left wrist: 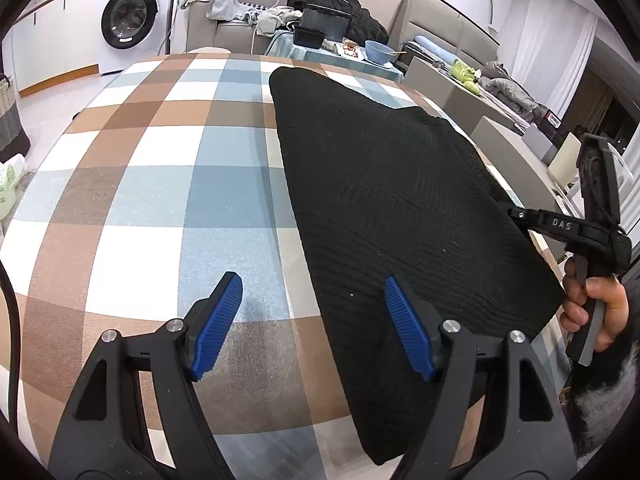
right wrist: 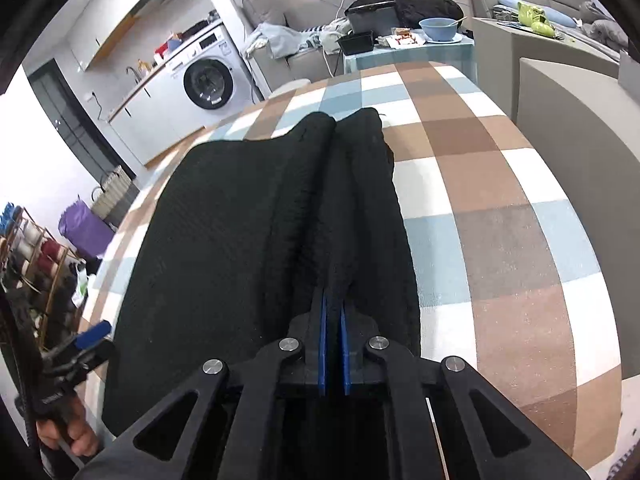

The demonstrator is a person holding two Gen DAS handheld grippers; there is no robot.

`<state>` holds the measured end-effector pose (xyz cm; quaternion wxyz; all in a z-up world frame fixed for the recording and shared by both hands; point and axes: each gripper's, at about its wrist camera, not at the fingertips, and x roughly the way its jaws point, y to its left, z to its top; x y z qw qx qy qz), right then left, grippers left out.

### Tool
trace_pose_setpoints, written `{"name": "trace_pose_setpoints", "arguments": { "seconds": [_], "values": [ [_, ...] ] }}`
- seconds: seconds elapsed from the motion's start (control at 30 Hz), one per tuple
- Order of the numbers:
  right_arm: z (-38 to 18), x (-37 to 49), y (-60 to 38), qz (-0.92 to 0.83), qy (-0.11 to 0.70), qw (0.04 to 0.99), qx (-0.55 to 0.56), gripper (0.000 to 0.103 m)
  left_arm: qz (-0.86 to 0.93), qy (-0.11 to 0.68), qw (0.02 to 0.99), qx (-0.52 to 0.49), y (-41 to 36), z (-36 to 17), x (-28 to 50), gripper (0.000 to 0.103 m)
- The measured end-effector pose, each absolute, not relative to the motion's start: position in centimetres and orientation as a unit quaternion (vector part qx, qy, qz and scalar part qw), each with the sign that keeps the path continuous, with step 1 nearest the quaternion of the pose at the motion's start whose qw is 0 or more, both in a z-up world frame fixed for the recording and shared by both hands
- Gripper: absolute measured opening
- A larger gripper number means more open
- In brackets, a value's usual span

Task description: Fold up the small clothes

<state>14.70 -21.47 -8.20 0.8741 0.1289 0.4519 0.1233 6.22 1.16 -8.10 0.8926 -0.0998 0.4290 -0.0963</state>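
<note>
So there's a black knit garment [left wrist: 400,208] lying on the table with the checked cloth [left wrist: 160,184], bunched into a long ridge on one side. The right gripper [right wrist: 334,316] has its blue pads pinched together on that ridge of fabric at the near edge. The left gripper [left wrist: 312,324] is spread wide and holds nothing, one finger over the bare cloth, the other over the garment's edge. Washing machine [left wrist: 128,20] and a messy sofa [left wrist: 240,16] in the background.
</note>
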Motion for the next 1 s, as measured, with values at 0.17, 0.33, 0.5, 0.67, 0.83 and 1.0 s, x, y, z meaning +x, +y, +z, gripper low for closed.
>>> {"name": "trace_pose_setpoints", "arguments": {
  "seconds": [0.17,0.33,0.5,0.67,0.83,1.0],
  "values": [
    [-4.2,12.9,-22.8,0.152,0.384,0.902,0.128,0.004,-0.098,0.424,0.894,-0.101,1.1,-7.9,6.6,0.072],
    [-7.2,14.4,-23.4,0.104,0.438,0.885,0.121,0.006,-0.103,0.428,0.893,-0.098,0.6,-8.2,7.1,0.072],
    [-7.7,14.4,-24.8,0.099,0.45,0.877,0.135,0.018,-0.106,0.427,0.893,-0.095,0.0,-8.2,7.7,0.072],
    [-6.9,16.8,-24.2,0.119,0.431,0.886,0.123,0.022,-0.109,0.426,0.893,-0.099,-0.4,-8.4,9.2,0.072],
    [-7.5,19.3,-22.4,0.116,0.45,0.881,0.094,0.017,-0.103,0.421,0.896,-0.092,-0.6,-8.1,10.3,0.072],
    [-4.9,18.1,-22.3,0.142,0.382,0.909,0.09,0.002,-0.103,0.419,0.897,-0.097,-0.2,-7.9,10.9,0.072]
  ]
}}
